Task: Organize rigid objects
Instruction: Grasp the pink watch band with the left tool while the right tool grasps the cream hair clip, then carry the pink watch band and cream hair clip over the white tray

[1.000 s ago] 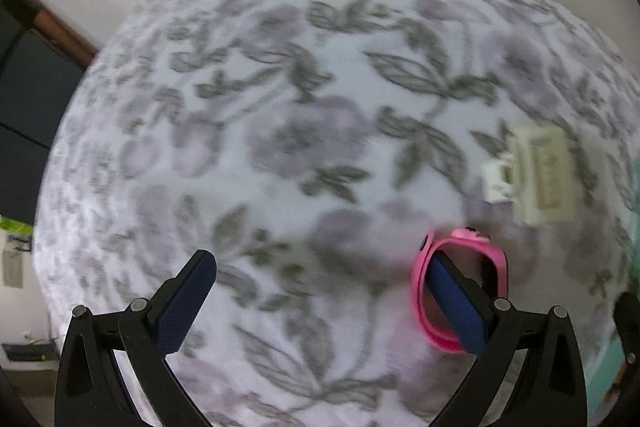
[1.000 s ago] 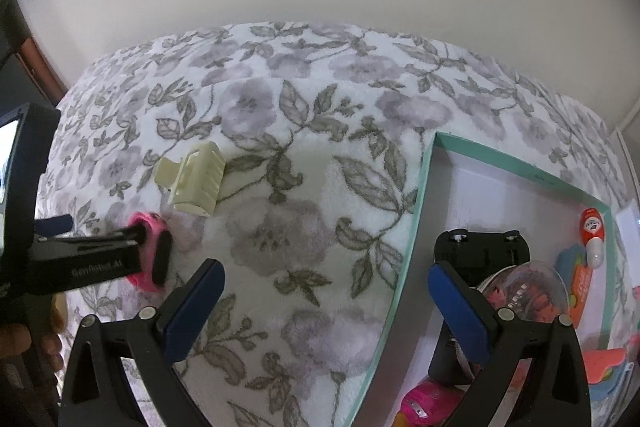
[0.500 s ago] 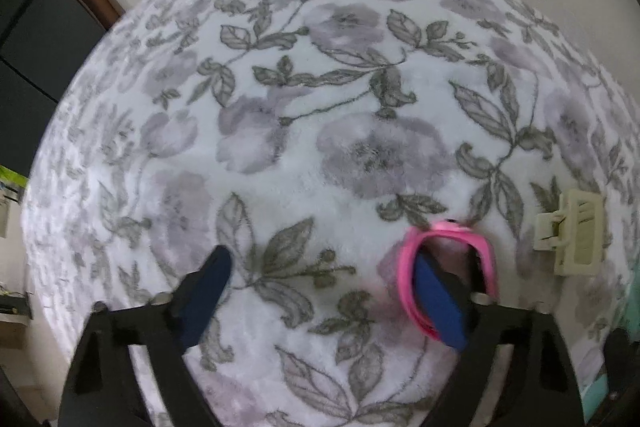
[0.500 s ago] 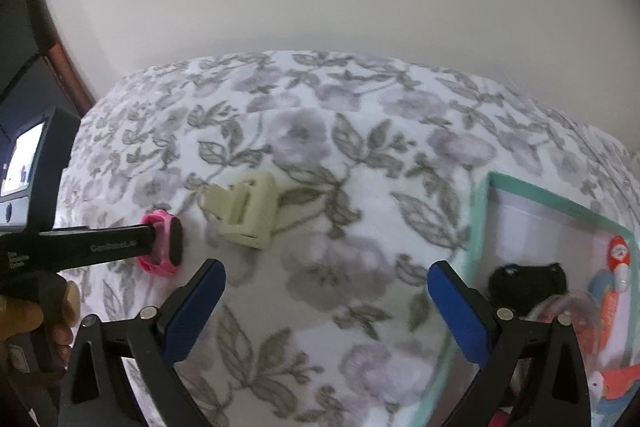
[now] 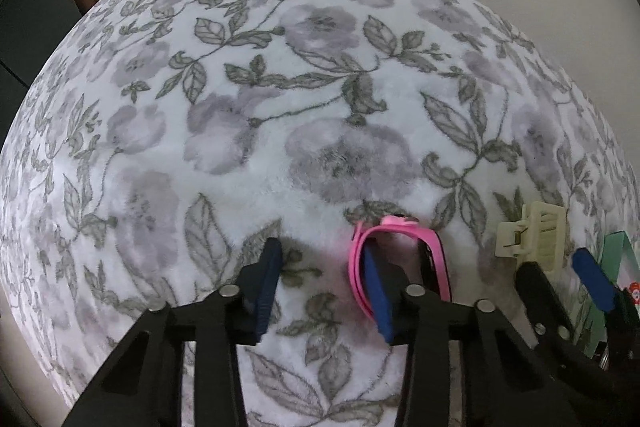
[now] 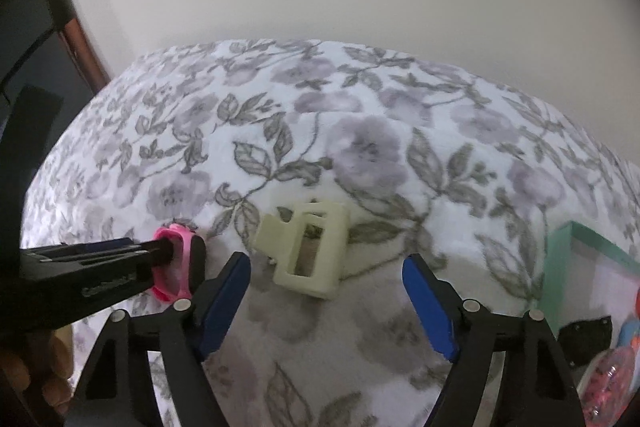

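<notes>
Floral fleece surface under pale wall. Left gripper closing, one jaw threaded through pink silicone band, not yet clamped: light, springy. Cream plastic claw clip, stiff, at 12 o'clock between right gripper's narrowing jaws, untouched; best taken across body.

a floral blanket in grey and lilac covers the surface, and on it lie a pink band, a cream hair claw just beside it, and a teal-rimmed tray.
</notes>
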A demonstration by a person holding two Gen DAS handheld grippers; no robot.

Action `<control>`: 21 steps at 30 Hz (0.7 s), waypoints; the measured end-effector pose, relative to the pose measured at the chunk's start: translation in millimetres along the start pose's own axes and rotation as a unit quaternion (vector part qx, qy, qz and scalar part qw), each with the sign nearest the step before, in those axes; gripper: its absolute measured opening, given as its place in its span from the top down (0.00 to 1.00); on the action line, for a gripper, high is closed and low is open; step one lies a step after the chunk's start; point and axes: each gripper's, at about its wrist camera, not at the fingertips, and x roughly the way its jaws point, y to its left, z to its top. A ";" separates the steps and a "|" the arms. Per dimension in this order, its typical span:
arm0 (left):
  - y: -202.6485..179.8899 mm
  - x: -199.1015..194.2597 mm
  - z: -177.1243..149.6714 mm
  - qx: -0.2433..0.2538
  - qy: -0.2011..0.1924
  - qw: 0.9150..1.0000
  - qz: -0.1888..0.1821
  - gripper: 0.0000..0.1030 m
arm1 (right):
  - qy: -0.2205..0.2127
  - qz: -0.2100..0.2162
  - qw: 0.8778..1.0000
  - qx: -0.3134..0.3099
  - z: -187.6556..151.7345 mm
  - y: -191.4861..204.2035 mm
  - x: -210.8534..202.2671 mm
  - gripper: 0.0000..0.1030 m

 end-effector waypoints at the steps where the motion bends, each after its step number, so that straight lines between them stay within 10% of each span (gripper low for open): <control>1: 3.4 -1.5 0.3 -0.002 -0.001 1.000 0.000 0.67 | 0.002 -0.003 1.000 -0.005 0.3 3.4 3.6 0.27; 9: 15.1 1.3 1.4 -0.005 -0.005 1.000 0.000 0.68 | 0.010 -0.016 1.000 -0.024 5.6 20.6 20.9 0.50; 14: 12.1 -0.5 0.5 -0.012 -0.008 1.000 -0.013 0.94 | 0.011 -0.018 1.000 -0.013 6.2 17.3 20.3 0.50; 21: 7.3 -1.5 0.7 -0.007 -0.010 1.000 -0.020 0.94 | 0.011 -0.016 1.000 -0.001 3.0 9.4 7.8 0.50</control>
